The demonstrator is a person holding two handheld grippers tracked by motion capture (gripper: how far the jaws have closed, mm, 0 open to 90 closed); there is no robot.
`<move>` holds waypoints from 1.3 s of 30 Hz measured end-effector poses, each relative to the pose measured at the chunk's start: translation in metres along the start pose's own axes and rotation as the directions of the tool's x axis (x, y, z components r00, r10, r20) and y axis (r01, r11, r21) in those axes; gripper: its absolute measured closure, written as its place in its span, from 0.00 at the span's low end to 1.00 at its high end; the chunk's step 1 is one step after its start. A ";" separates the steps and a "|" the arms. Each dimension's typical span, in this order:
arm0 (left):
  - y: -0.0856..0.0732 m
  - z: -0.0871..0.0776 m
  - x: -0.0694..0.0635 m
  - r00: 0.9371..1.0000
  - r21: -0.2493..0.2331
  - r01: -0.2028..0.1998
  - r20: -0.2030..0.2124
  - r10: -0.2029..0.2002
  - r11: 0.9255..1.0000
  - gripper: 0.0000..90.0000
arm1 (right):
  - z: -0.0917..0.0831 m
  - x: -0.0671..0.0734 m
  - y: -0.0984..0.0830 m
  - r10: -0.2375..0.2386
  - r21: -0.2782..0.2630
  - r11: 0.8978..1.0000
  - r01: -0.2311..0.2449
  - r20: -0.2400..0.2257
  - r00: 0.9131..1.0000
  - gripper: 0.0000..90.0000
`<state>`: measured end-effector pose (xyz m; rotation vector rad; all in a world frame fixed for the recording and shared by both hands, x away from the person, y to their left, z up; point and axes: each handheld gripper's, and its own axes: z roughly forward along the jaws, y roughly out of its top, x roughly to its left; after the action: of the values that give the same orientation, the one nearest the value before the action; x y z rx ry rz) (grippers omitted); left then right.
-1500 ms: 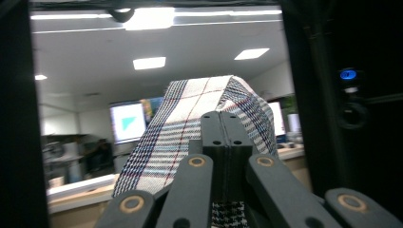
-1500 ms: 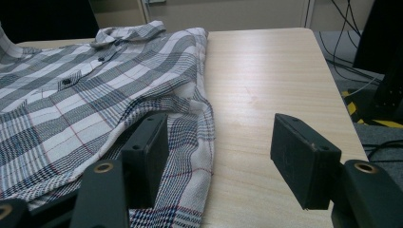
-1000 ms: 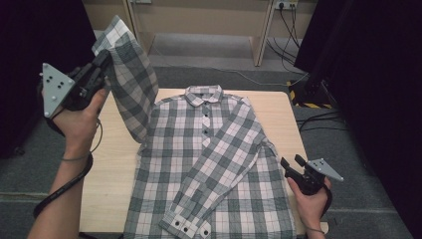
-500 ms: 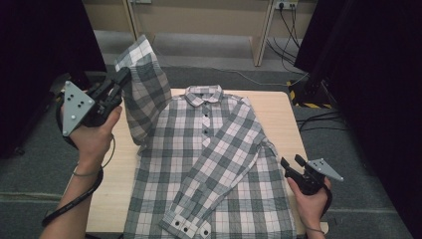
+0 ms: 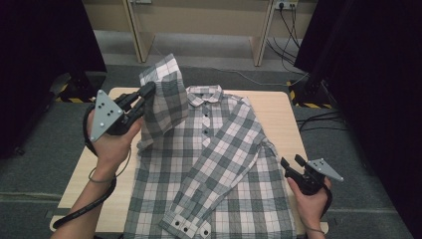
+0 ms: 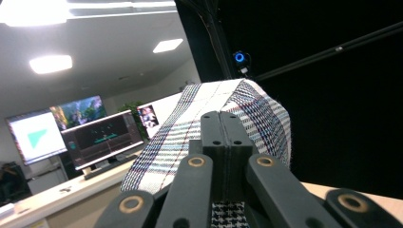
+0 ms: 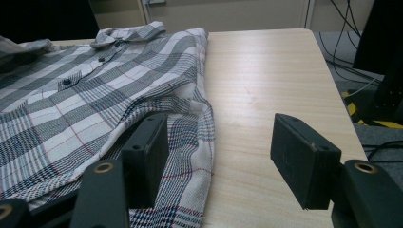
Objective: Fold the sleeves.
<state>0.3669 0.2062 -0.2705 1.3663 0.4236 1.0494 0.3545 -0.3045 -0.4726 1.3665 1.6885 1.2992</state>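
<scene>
One sleeve (image 5: 166,97) of the plaid shirt (image 5: 219,164) is pinched by the left gripper (image 5: 144,95); the right gripper (image 5: 291,163) fingers are spread beside the desk (image 5: 278,107).

Left forearm (image 5: 84,204) in from the bottom left, hand (image 5: 113,144) raised, wrist cocked back. Black two-jaw left gripper (image 5: 147,91) with its grey three-cornered plate (image 5: 103,113) angled up and away, jaws pressed flat together. Right hand (image 5: 308,199) low at the bottom right, black two-jaw right gripper (image 5: 291,162) roughly level, apparently just above the surface, jaws spread wide with nothing gripped.
</scene>
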 end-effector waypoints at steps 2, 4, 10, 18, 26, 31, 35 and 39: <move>-0.002 0.002 -0.005 1.000 0.008 0.003 0.015 -0.003 1.000 0.99 | 0.000 0.000 0.000 0.000 0.000 1.000 0.000 0.001 1.000 0.43; -0.004 0.004 -0.012 0.999 0.022 0.000 0.034 -0.001 1.000 0.99 | 0.000 0.000 0.000 0.000 0.000 1.000 0.000 0.000 1.000 0.43; -0.016 0.011 -0.031 0.997 0.058 -0.002 0.078 -0.003 0.998 0.99 | 0.000 0.000 0.000 0.002 -0.001 1.000 -0.002 -0.001 1.000 0.43; -0.030 0.016 -0.050 0.992 0.091 0.003 0.123 -0.014 0.996 0.99 | 0.000 -0.001 0.000 0.001 0.000 1.000 -0.001 -0.002 1.000 0.43; -0.041 0.014 -0.066 0.987 0.125 0.002 0.158 -0.022 0.992 0.99 | 0.000 0.000 0.000 -0.001 -0.002 1.000 0.001 -0.001 1.000 0.43; -0.048 0.011 -0.076 0.983 0.147 0.005 0.179 -0.032 0.989 0.99 | 0.000 0.000 0.000 -0.001 -0.003 1.000 0.001 -0.001 1.000 0.43; -0.053 0.008 -0.085 0.979 0.162 0.008 0.198 -0.040 0.987 0.99 | 0.000 0.000 0.000 -0.001 -0.003 1.000 0.001 -0.001 1.000 0.43; -0.058 0.005 -0.096 0.973 0.180 0.004 0.227 -0.046 0.984 0.99 | 0.000 0.000 0.000 0.000 -0.002 1.000 0.000 -0.001 1.000 0.43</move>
<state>0.3424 0.1341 -0.3529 1.6187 0.3680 0.8349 0.3545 -0.3047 -0.4727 1.3646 1.6872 1.3011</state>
